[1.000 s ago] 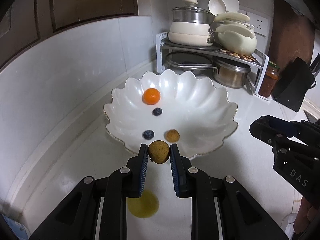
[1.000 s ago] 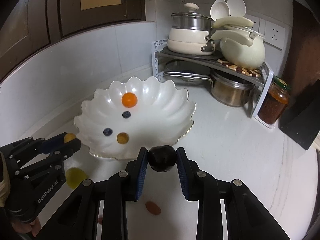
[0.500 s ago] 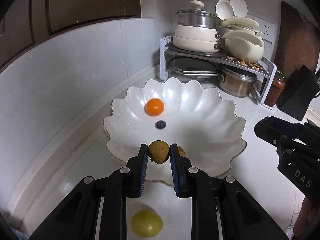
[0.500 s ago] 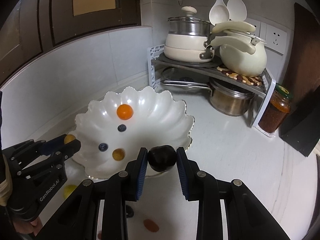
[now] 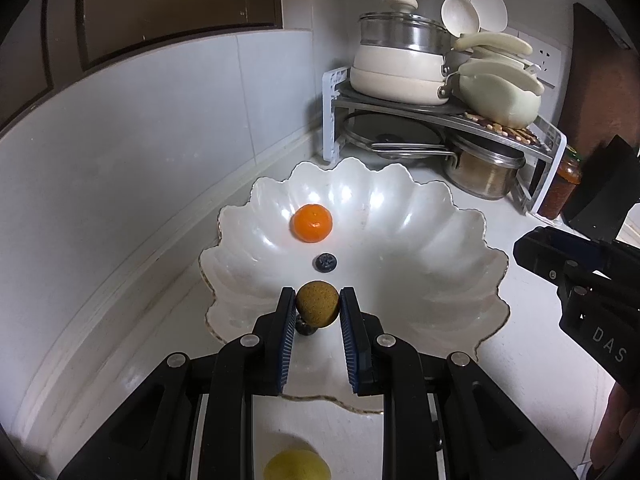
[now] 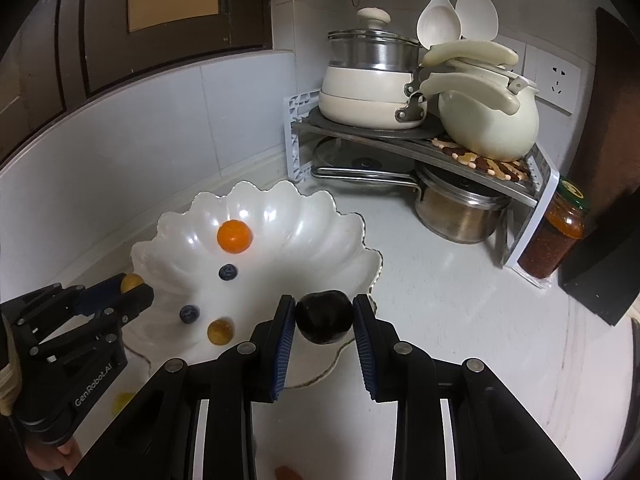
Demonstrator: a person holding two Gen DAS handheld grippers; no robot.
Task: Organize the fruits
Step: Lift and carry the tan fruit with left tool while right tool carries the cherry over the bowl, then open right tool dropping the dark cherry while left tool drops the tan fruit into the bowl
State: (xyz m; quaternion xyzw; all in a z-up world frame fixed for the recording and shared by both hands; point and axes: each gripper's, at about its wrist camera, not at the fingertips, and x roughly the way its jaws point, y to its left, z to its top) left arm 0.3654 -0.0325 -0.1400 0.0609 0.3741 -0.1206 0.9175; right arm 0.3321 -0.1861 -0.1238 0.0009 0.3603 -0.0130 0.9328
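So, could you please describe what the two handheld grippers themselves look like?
Both the left gripper and the right gripper are matte black linkage frames with silver pivot bolts and ribbed blue pads inside the fingers. White lettering reads GenRobot.AI on the left one and DAS on the right. No cables or sleeves show.

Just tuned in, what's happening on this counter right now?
Fruit is being gathered into the white scalloped bowl. The left gripper holds a small brown fruit over the bowl; the right gripper holds a dark plum near its rim. An orange, two blueberries and a small yellow-brown fruit already sit inside.
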